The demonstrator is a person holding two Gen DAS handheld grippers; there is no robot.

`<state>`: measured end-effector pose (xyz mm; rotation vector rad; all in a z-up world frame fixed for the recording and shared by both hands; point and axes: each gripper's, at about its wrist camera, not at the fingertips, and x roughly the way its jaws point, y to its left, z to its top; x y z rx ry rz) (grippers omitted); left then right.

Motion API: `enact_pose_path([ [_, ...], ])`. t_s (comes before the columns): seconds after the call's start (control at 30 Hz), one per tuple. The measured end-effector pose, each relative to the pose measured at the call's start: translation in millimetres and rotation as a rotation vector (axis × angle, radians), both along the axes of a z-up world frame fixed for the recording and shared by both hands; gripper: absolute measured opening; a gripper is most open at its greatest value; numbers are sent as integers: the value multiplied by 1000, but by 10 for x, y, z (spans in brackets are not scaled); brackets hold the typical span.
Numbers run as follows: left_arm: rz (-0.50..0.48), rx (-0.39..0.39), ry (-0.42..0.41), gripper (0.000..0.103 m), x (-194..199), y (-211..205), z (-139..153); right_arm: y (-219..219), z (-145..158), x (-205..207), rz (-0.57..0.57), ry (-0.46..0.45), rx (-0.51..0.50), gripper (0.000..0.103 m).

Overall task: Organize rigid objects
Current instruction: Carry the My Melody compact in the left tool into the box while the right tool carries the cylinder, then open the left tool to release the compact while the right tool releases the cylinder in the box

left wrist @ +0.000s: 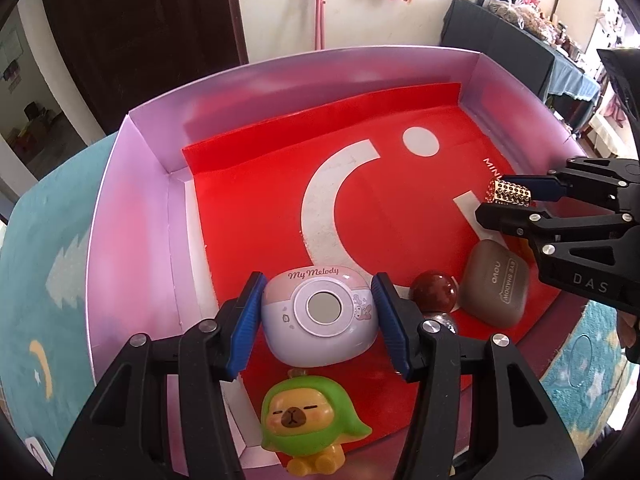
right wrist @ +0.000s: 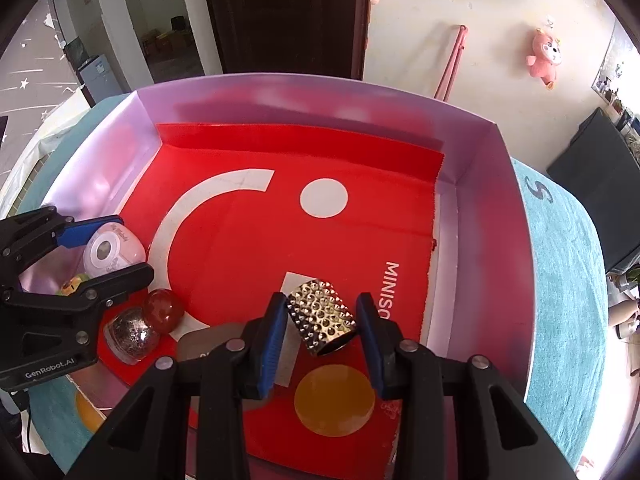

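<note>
Gripping toy camera [left wrist: 320, 312], studded cylinder [right wrist: 323, 316], in box [left wrist: 120, 208]

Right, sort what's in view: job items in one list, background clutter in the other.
Job:
- pink-and-white My Melody case, in left gripper
- gold studded cylinder, in right gripper
- green-hooded capybara figure
- dark red glossy ball
- grey-brown eyeshadow case
- lilac cardboard box

Lying about:
- pink plush toy
- dark wooden door
</note>
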<state>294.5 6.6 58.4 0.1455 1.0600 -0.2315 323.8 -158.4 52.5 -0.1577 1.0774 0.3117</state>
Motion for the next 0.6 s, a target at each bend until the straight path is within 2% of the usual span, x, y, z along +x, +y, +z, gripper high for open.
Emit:
enact_pose_path([
  [0.6, 4, -6, 23, 52, 37, 41, -63, 100, -44, 59, 29, 6, -18, 39],
])
